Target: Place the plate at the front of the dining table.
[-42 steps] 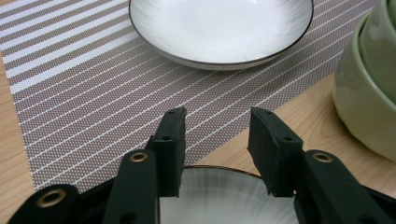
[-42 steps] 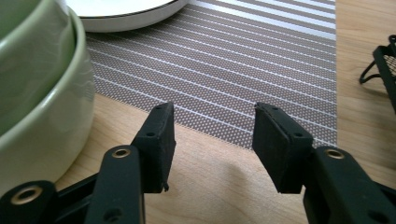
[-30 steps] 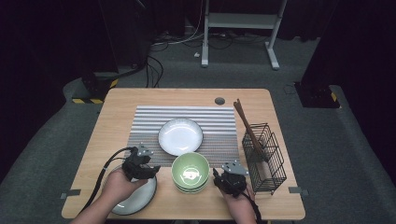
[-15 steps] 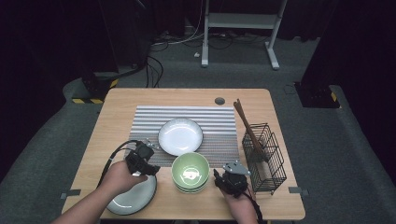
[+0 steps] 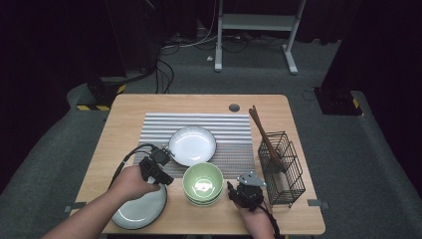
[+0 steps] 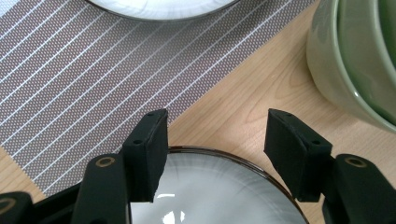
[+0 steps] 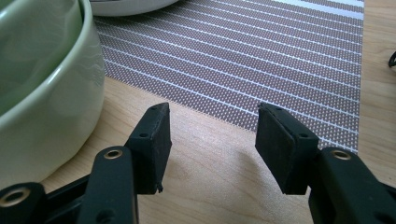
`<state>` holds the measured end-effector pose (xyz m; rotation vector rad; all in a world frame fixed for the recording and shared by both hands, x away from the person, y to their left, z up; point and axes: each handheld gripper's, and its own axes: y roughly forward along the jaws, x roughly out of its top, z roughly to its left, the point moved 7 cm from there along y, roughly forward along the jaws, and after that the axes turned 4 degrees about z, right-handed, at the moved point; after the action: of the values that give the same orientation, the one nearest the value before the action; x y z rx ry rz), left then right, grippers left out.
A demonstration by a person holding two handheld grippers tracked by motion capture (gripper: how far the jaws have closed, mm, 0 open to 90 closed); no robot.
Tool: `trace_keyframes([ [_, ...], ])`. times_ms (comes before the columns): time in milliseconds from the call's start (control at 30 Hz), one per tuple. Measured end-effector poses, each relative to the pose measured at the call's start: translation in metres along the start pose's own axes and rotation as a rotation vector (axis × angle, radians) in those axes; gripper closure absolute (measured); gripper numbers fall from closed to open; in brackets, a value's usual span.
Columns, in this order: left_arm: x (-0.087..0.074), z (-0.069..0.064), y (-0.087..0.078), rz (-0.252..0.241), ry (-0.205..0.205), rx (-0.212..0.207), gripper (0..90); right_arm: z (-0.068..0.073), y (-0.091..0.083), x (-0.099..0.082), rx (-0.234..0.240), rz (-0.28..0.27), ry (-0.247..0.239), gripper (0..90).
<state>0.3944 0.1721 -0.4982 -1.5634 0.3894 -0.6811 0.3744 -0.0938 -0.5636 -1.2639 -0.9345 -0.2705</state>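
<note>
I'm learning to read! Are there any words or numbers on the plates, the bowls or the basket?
None: no words, numbers or signs can be read.
The white plate, the grey plate, the green bowls and the wire basket are plain.
The striped mat bears lines, no letters.
The yellow and black stripes on the floor carry no writing.

No legible text, labels, brands or numbers on any surface in the three views. Nearest thing to a sign: yellow-and-black hazard striping (image 5: 102,106) on the floor at about 10 o'clock from the table (image 5: 124,124); it carries no characters.
</note>
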Motion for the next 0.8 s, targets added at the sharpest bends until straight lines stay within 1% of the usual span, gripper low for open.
trace_keyframes([
  [33,0.001,0.001,-0.001,0.007,0.003,-0.001,40.0,0.000,0.000,0.000,0.000,0.002,0.002,44.8],
  [100,0.001,0.003,-0.001,0.024,-0.005,-0.011,40.0,-0.001,0.001,-0.001,-0.001,0.004,0.002,44.7],
  [133,0.001,0.004,-0.001,0.044,-0.013,-0.026,39.7,-0.001,0.001,-0.001,-0.001,0.005,0.001,44.7],
  [200,0.002,0.006,-0.001,0.058,-0.025,-0.028,39.5,-0.001,0.001,-0.001,0.000,0.007,0.001,44.7],
  [233,0.002,0.007,-0.002,0.069,-0.041,-0.034,39.4,0.000,0.002,-0.001,0.001,0.007,0.002,44.7],
  [300,0.002,0.008,-0.002,0.080,-0.050,-0.045,39.3,-0.001,0.002,-0.002,0.003,0.011,-0.002,44.7],
  [367,0.002,0.009,-0.003,0.100,-0.046,-0.050,39.5,-0.001,0.003,-0.002,0.003,0.015,-0.002,44.7],
  [433,0.002,0.010,-0.003,0.115,-0.037,-0.042,39.5,-0.001,0.004,-0.003,0.003,0.017,-0.007,44.7],
  [600,0.004,0.009,-0.008,0.121,-0.050,-0.072,39.5,-0.001,0.005,-0.004,0.007,0.024,-0.003,44.8],
  [700,0.005,0.010,-0.010,0.133,-0.047,-0.092,40.8,-0.001,0.005,-0.004,0.007,0.024,-0.002,44.8],
  [733,0.005,0.011,-0.011,0.129,-0.056,-0.098,41.2,-0.001,0.005,-0.004,0.007,0.025,-0.002,44.8],
  [800,0.006,0.011,-0.013,0.129,-0.061,-0.118,41.5,-0.001,0.005,-0.004,0.002,0.028,-0.012,45.3],
])
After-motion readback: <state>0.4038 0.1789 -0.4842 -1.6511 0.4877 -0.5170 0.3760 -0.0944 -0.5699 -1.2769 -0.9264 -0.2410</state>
